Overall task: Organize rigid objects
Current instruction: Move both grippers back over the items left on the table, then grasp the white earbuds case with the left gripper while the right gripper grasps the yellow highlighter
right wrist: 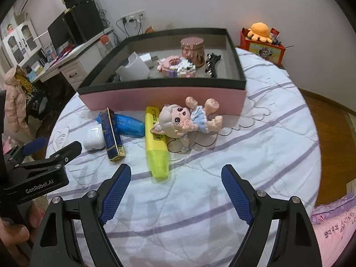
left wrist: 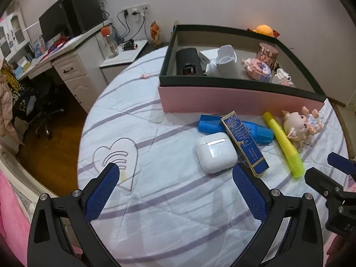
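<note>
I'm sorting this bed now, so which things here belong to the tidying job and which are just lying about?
For the job: earbud case, blue box, blue tube, highlighter, doll, pink tray.

Lying about: monitor, bottle, plush, desk.

Both grippers, left gripper (left wrist: 175,169) and right gripper (right wrist: 175,171), tilt downward (jaws wide, empty).

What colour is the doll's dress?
Light blue. The doll's dress shows best in the right wrist view, where she lies beside the pink box.
</note>
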Motion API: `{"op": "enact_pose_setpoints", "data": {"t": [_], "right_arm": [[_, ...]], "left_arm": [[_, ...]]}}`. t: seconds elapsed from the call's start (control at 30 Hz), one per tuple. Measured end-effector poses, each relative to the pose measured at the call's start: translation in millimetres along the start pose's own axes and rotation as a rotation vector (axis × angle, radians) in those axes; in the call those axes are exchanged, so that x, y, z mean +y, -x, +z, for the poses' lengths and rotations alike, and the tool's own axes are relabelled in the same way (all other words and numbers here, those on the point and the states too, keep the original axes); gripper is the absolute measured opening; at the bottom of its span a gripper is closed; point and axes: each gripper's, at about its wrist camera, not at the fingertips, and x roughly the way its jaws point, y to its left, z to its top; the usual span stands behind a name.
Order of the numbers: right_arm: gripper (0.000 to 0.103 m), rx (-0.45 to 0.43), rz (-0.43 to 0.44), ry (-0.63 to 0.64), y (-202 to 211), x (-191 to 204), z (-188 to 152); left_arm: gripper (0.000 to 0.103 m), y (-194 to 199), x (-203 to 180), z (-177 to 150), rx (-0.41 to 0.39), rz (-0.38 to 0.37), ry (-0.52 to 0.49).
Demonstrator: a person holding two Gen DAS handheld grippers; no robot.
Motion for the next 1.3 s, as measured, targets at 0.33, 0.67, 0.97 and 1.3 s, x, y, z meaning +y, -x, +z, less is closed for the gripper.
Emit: {"op": "enact_pose_setpoints", "data": {"t": [0.33,0.67,0.97,1.3], "right_arm": [[0.079,0.034,0.015,0.010,-25,8,7],[0.058,0.026,-0.028,0.037,-37,16,12],[0.032,0.008,-0.053,0.053,-33,15,8],[0.021,0.004,0.055,-0.001,-14,10,-1]], "left_arm": [[0.103,-38,-12,7,0.054,-0.040,-0.010],[0.092,-47,-2,12,0.009,-0.097,0.020],[0.044,-36,20,9,-0.018,-0.164,0.058],[0.044,-13,27,-7,-0.029,-0.131,0.062]]}}
